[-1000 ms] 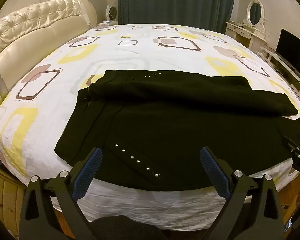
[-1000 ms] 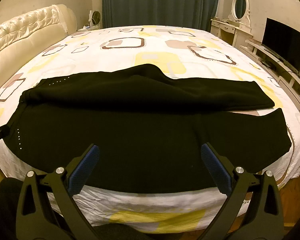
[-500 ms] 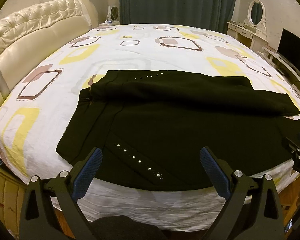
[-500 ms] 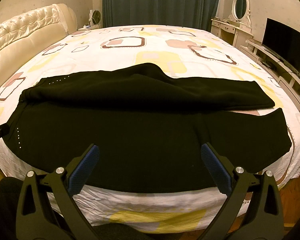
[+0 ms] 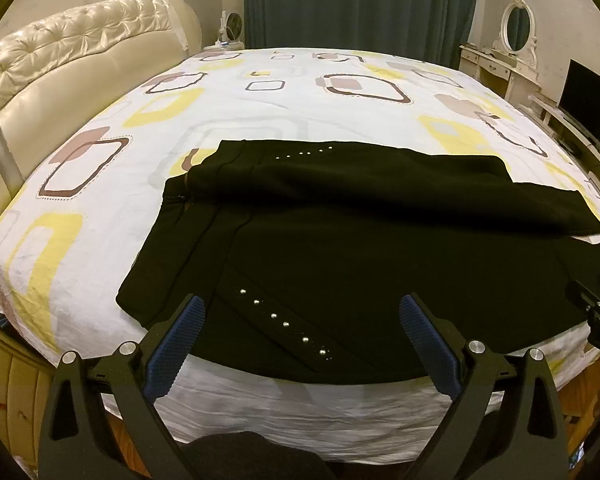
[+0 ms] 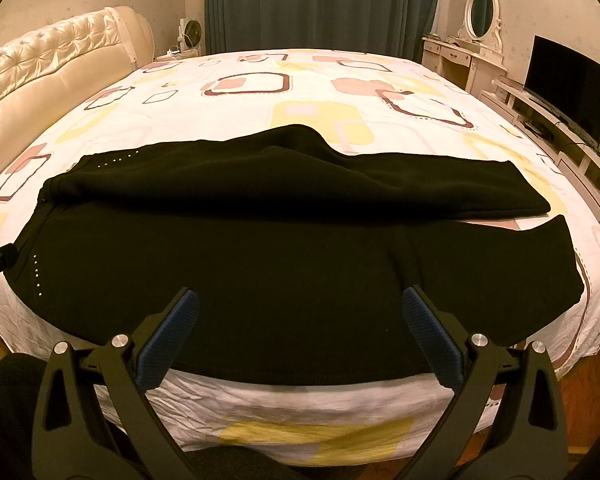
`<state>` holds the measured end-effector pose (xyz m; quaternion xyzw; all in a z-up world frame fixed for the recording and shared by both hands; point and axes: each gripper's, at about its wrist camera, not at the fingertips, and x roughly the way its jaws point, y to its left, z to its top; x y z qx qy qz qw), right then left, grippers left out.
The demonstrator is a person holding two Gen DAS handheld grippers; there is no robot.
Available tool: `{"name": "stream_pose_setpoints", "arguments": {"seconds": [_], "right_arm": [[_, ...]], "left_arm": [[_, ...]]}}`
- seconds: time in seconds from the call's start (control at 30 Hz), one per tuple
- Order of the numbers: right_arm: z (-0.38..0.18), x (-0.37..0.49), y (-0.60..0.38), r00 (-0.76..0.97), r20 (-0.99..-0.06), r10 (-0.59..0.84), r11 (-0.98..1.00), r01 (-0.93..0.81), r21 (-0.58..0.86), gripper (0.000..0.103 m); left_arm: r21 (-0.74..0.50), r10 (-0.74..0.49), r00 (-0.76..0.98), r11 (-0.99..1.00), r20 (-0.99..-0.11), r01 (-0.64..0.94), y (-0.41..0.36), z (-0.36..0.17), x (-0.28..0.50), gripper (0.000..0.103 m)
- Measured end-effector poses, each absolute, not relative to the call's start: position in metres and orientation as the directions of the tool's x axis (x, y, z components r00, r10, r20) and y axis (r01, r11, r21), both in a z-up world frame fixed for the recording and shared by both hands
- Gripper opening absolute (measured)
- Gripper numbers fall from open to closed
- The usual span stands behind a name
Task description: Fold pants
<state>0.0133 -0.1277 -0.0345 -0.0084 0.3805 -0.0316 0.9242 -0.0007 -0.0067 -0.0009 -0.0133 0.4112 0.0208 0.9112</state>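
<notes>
Black pants (image 5: 360,248) lie across the near side of the bed, waist to the left, legs to the right. The far leg lies partly folded over onto the near one. Rows of small silver studs (image 5: 284,322) mark the near hip. My left gripper (image 5: 300,312) is open and empty, above the waist end at the bed's near edge. My right gripper (image 6: 300,308) is open and empty, above the pants (image 6: 300,248) near the leg part. Each gripper's tip shows at the edge of the other's view.
The bed (image 5: 300,92) has a white sheet with yellow and brown squares and a padded cream headboard (image 5: 80,52) at the left. A dark curtain (image 6: 320,4) hangs behind. A dressing table with a mirror (image 6: 480,20) and a TV (image 6: 568,80) stand at the right.
Both grippers have drifted very slightly; the views shifted a little. The pants have not moved and both grippers stay open.
</notes>
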Motion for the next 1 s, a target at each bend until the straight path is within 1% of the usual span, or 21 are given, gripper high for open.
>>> {"name": "stream_pose_setpoints", "arguments": {"seconds": [1.0], "right_arm": [[-0.0381,0.0147,-0.1299,0.705,-0.706,-0.064,0.998,0.051,-0.039,0.101]], "left_arm": [[-0.007,0.029,0.66,0.999,-0.751,-0.052,-0.005,-0.0019,-0.0015,0.097]]}}
